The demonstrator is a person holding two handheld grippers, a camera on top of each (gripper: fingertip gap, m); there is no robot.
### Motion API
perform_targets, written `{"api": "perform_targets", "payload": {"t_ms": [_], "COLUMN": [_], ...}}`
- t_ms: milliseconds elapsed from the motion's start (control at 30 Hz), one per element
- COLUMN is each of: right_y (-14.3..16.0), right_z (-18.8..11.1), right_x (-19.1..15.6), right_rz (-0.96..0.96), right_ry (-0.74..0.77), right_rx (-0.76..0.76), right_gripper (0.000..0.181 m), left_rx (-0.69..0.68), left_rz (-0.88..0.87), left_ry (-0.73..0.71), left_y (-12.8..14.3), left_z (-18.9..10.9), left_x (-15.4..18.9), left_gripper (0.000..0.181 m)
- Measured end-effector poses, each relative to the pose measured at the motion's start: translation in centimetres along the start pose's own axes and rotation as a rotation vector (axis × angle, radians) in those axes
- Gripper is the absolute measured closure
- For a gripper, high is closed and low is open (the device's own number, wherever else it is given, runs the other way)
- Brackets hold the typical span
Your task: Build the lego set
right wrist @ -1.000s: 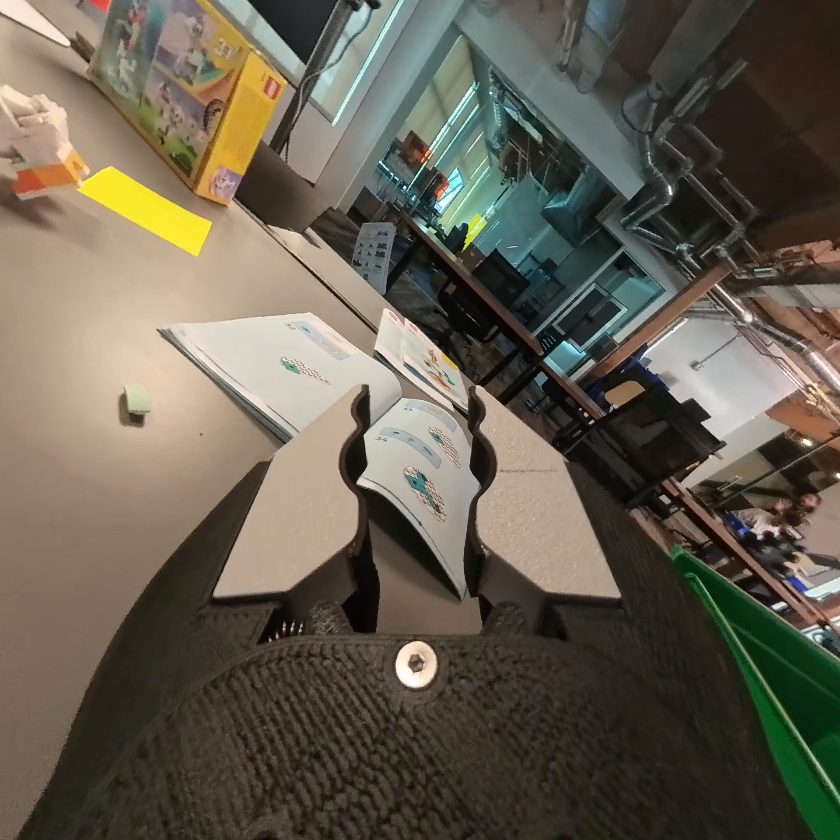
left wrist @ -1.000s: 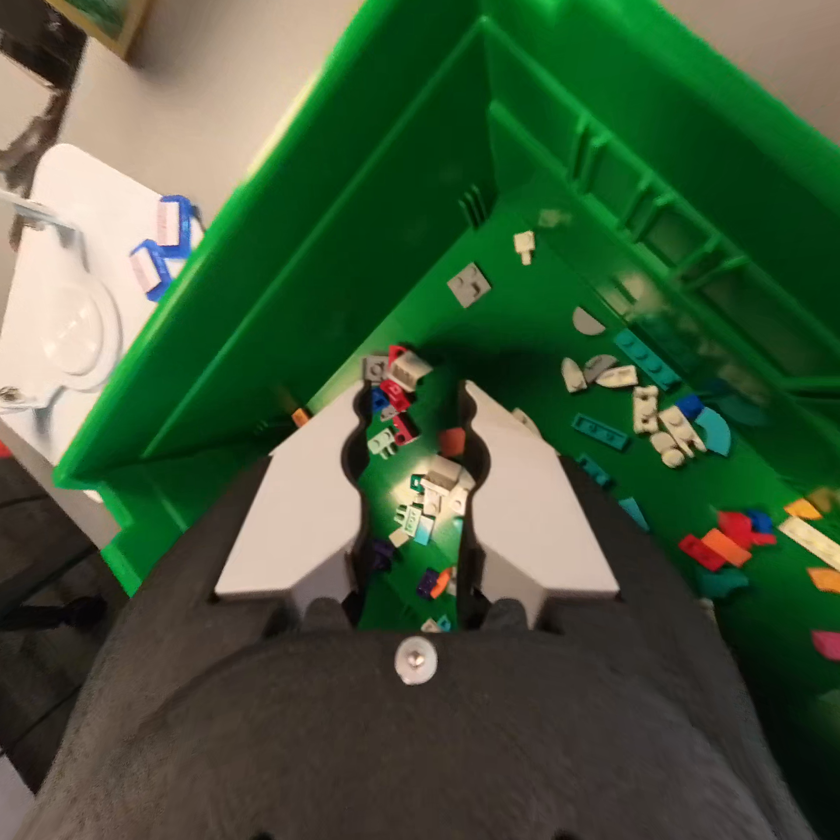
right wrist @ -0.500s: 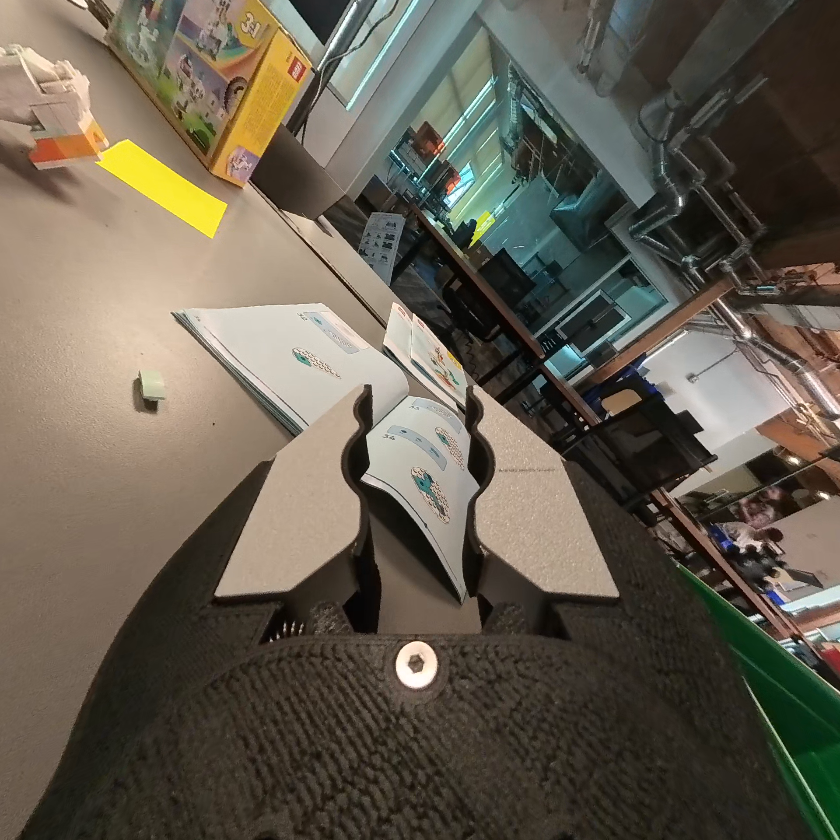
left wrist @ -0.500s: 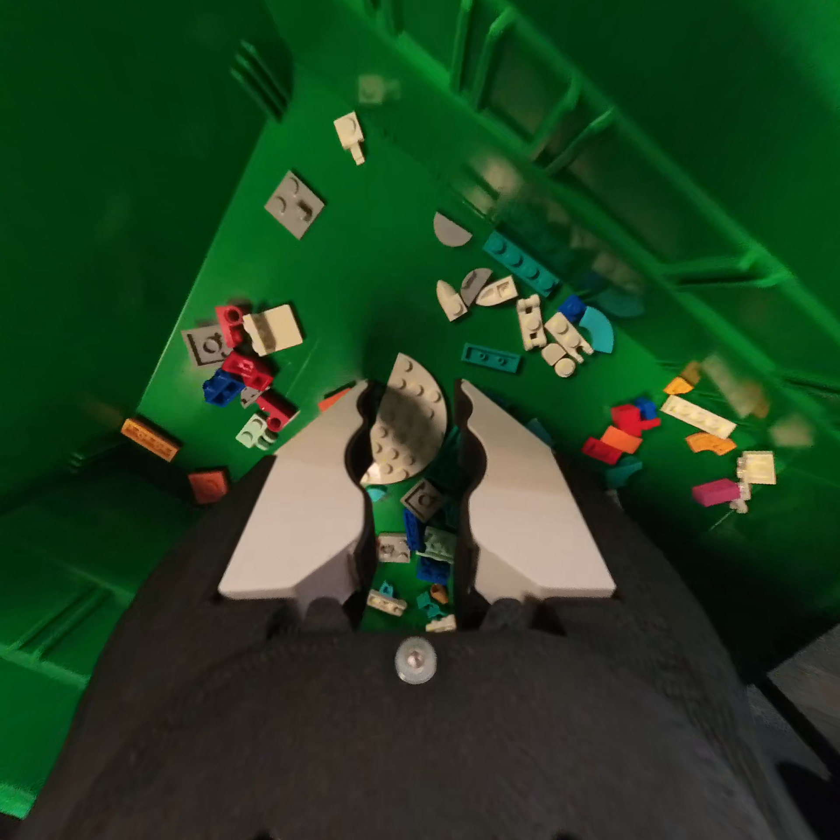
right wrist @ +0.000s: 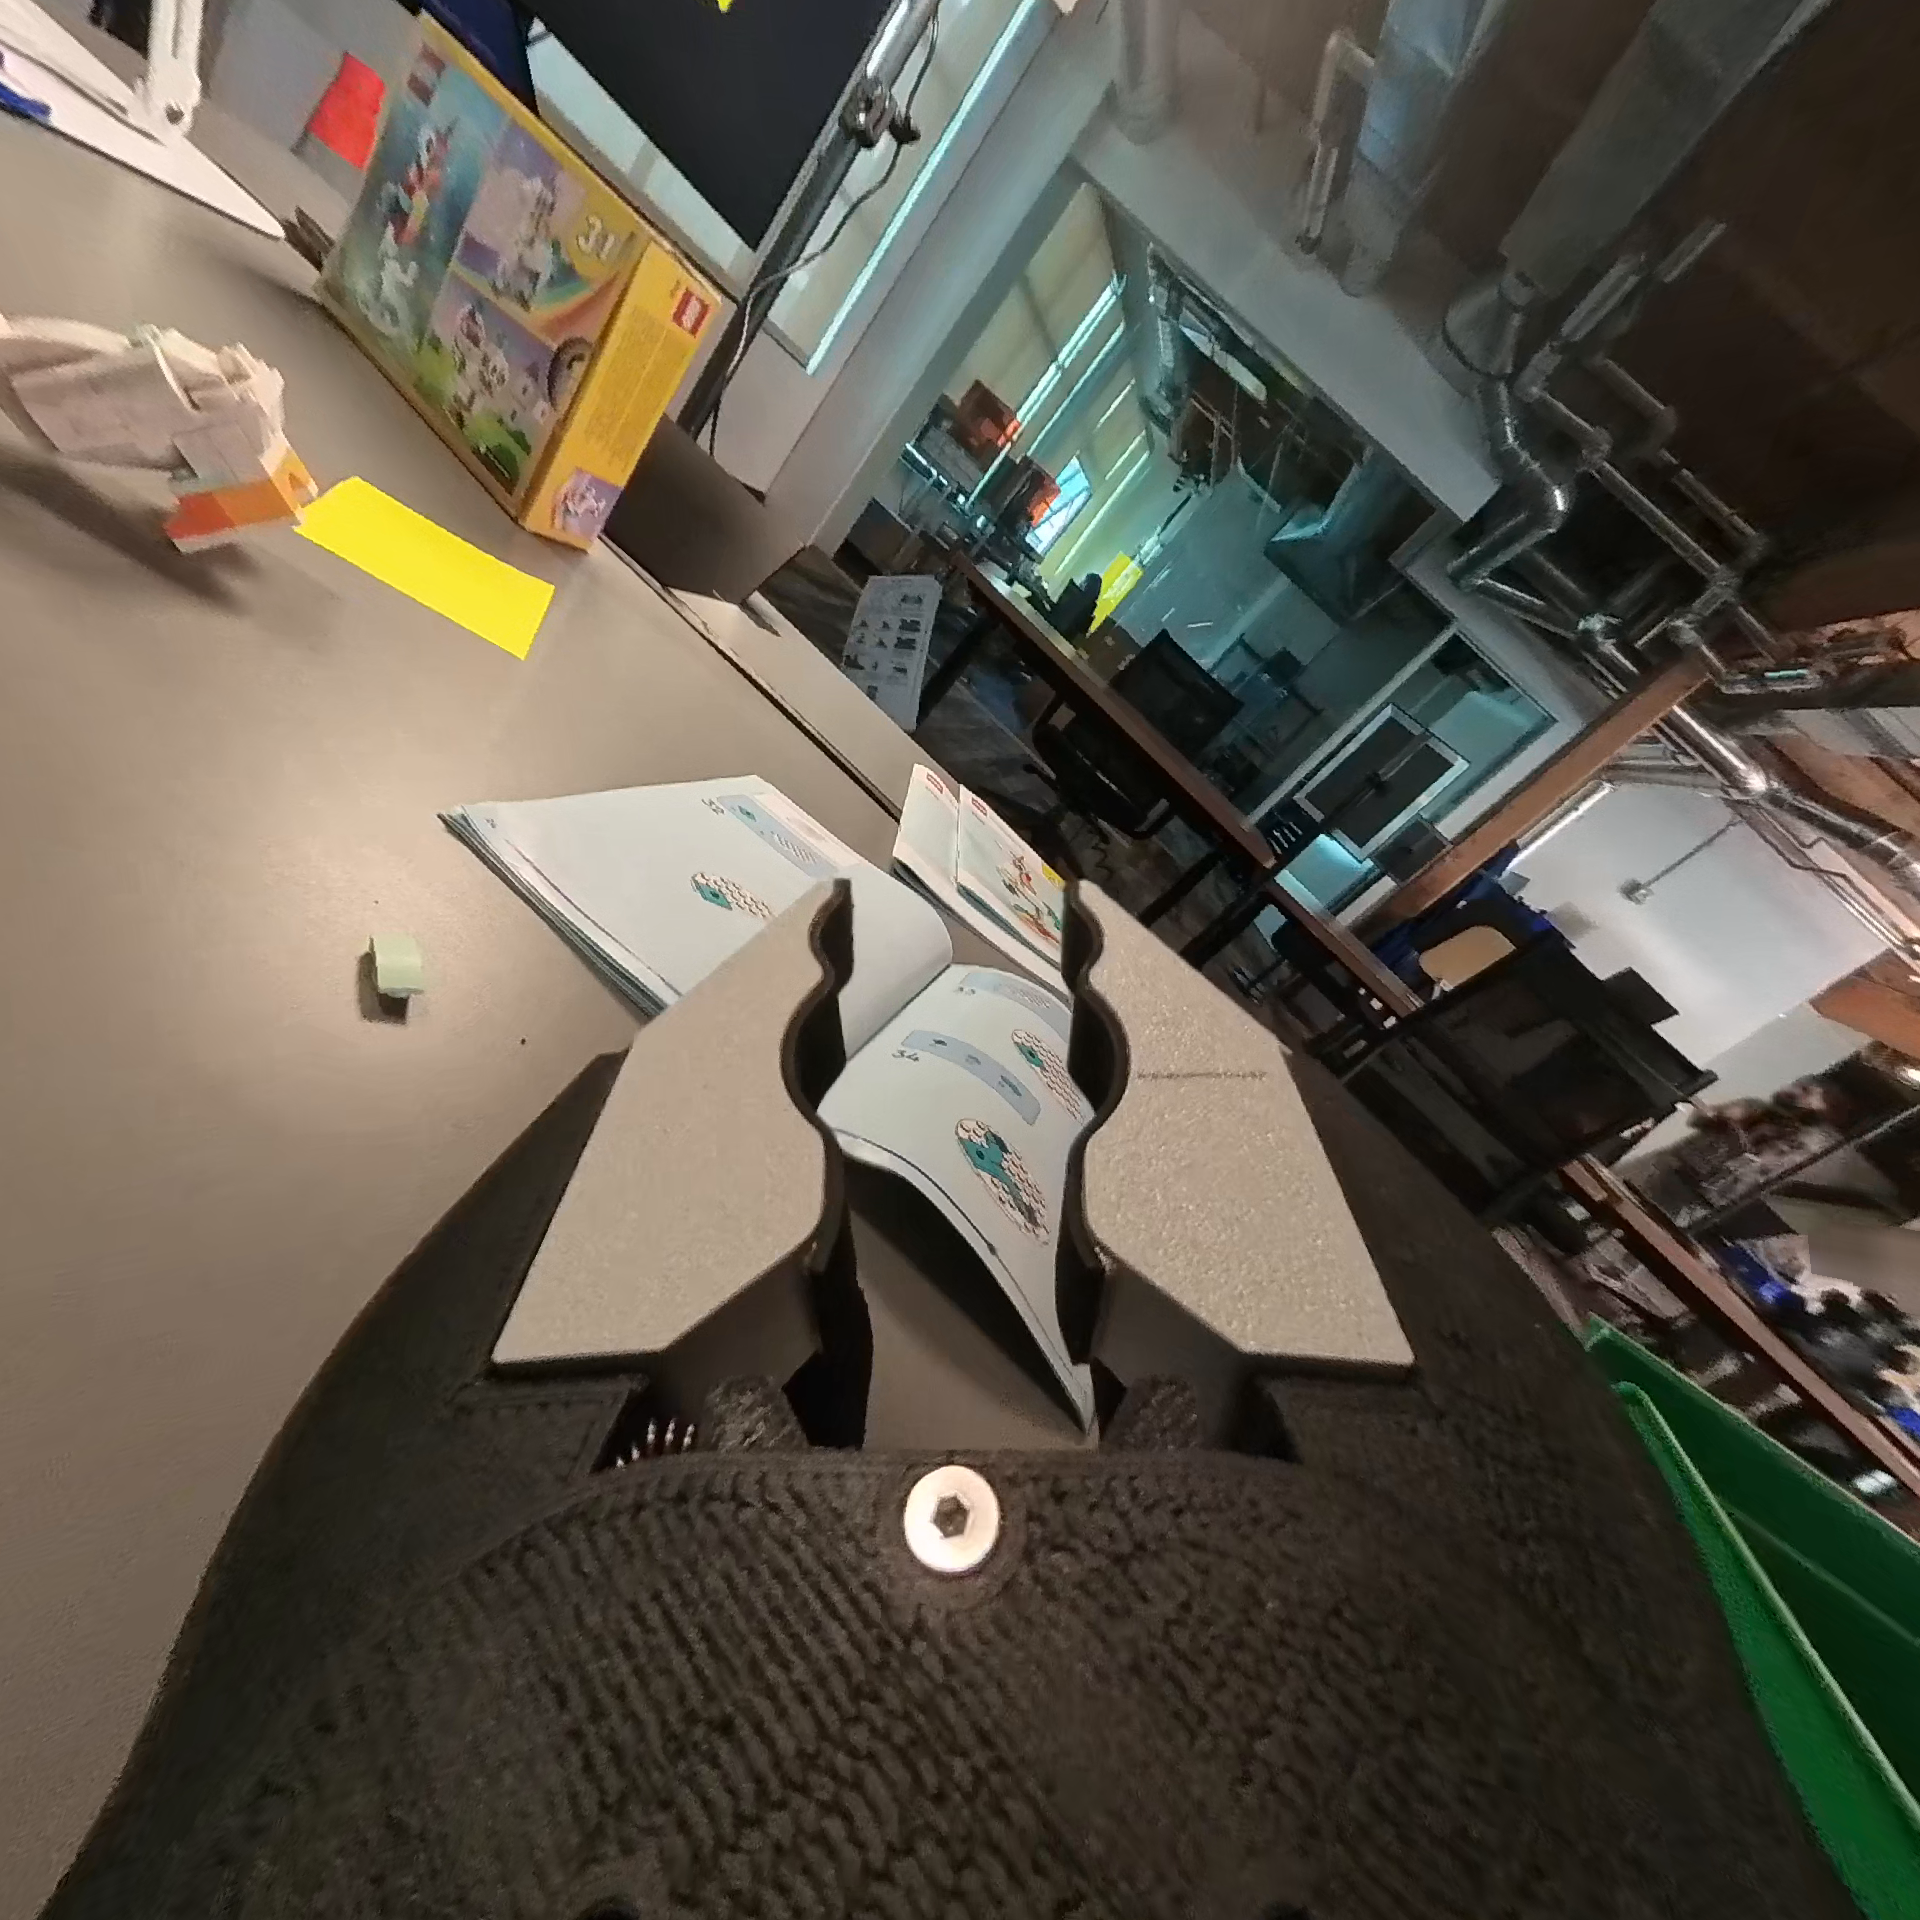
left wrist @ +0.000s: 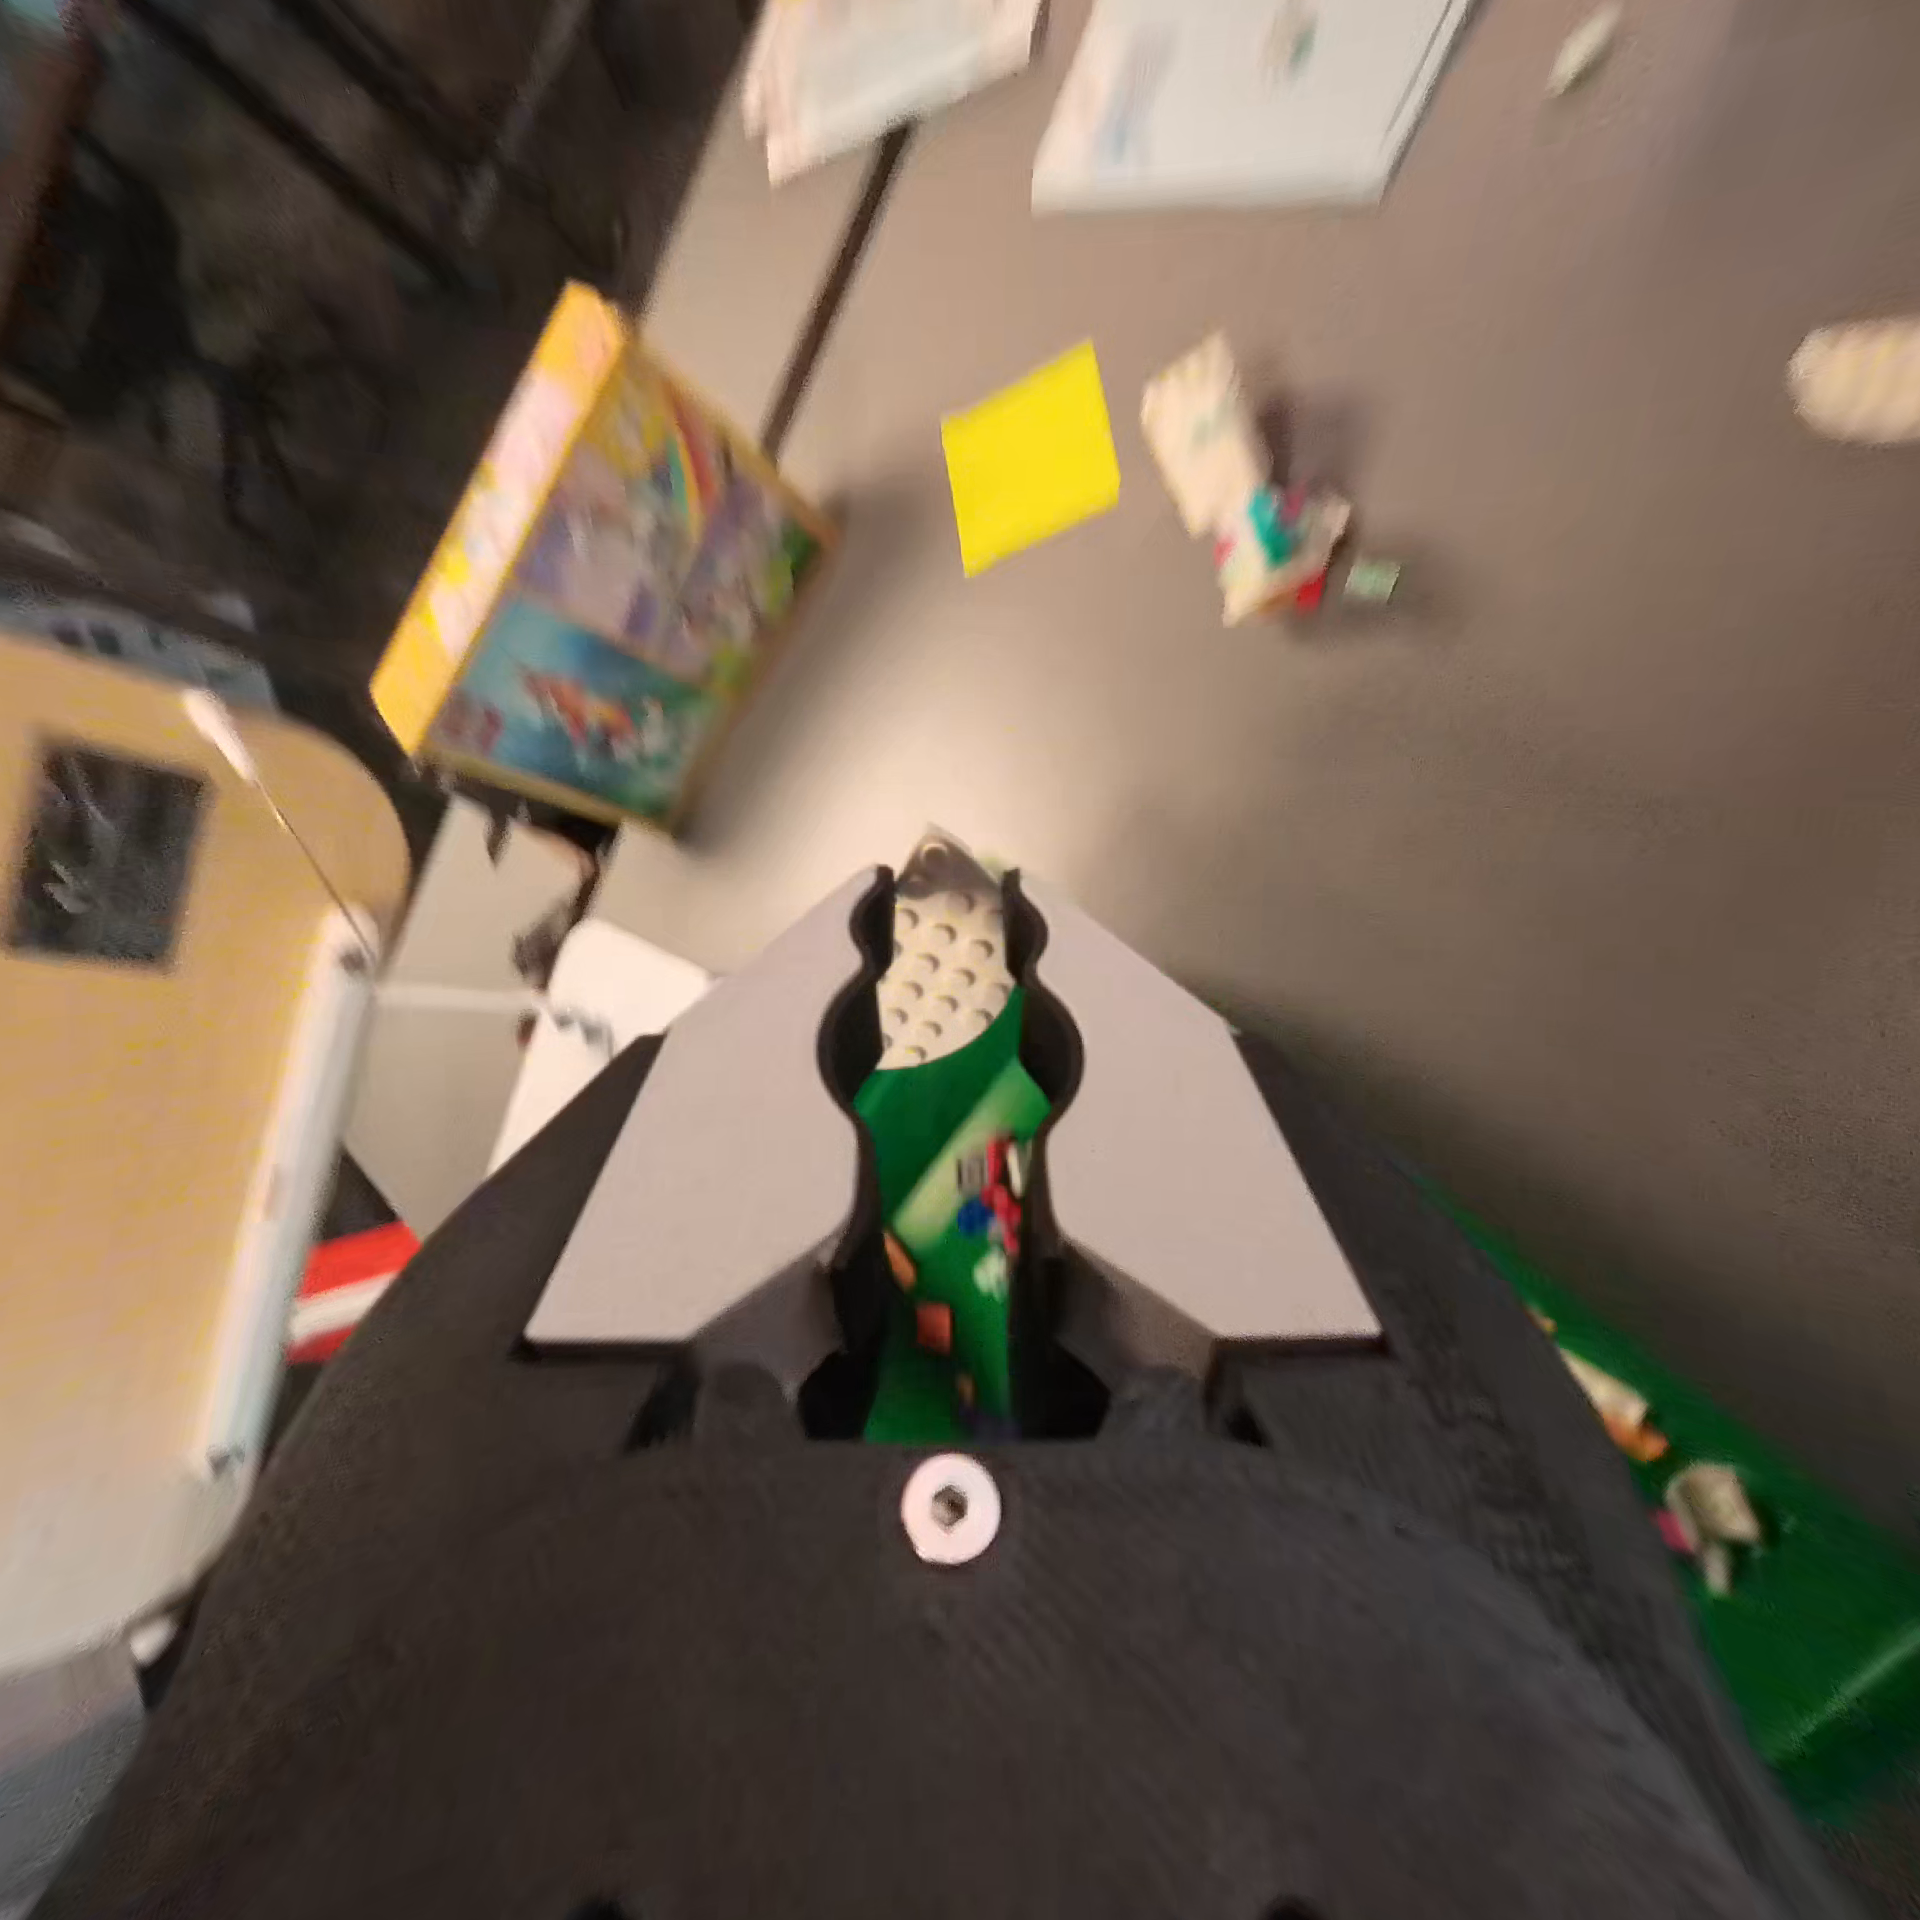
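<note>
The left gripper (left wrist: 948,883) has its fingers (left wrist: 727,1143) closed on a pale studded plate (left wrist: 940,987). The plate sits edge-clamped between them, studs facing the camera, with its long axis running along the fingers and its far end poking just past the tips. Its rounded edge lies back toward the palm, over the green bin (left wrist: 1818,1662), which shows below and to the right of the fingers. The view is blurred, so the plate's exact outline is hard to read.

The relation that matters is where the partly built model (left wrist: 1247,499) lies from this plate: ahead of the tips and off to the right, well apart, resting on the grey surface (left wrist: 1455,883) just beside a yellow sheet (left wrist: 1029,468). The set's box (left wrist: 603,582) stands ahead and to the left. Getting the plate to the model looks to need a swing rightward and forward, and probably a turn of the wrist so the studs face up.

The right gripper (right wrist: 951,894) holds nothing; its fingers (right wrist: 686,1174) stand apart over the open booklet (right wrist: 644,883), which lies directly under and ahead of the tips. In the right wrist view the model (right wrist: 145,416) is far ahead to the left, and a small mint brick (right wrist: 395,966) lies left of the fingers, nearer. Which gripper is closer to the model I cannot tell; only the left is loaded.
</note>
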State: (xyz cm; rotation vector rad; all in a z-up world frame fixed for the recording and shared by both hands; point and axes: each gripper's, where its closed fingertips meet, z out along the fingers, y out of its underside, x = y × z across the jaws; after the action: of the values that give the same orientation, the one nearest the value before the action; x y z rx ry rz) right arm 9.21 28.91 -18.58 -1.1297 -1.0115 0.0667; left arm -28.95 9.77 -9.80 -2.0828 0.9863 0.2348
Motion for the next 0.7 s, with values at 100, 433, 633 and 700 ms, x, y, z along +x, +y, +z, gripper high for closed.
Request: {"api": "perform_targets", "payload": {"t_ms": [100,433,633,700], "right_y": [-1.1,-10.5,-8.1,-7.7], "right_z": [-0.3,-3.3,-2.3,-2.5], "right_x": [-0.3,-5.2,-2.3,-1.8], "right_rz": [0.035,0.319,0.497,0.545], "right_ry": [-0.027,-0.308,-0.195,-0.213], "right_rx": [0.056,0.396,0.268,0.271], "right_gripper": [0.142,0.14,0.145,0.15], "left_rx": [0.113,0.479,0.532,0.533], "left_rz": [0.031,-0.175,-0.276,-0.307], "left_ry": [0.022,0.131,0.165,0.181], "left_y": [-7.9,-25.6,-28.7,-29.3], "left_z": [-0.2,10.5,16.8,17.9], "left_x": [1.6,11.8,17.3,18.1], "left_gripper": [0.161,0.161,0.161,0.162]}}
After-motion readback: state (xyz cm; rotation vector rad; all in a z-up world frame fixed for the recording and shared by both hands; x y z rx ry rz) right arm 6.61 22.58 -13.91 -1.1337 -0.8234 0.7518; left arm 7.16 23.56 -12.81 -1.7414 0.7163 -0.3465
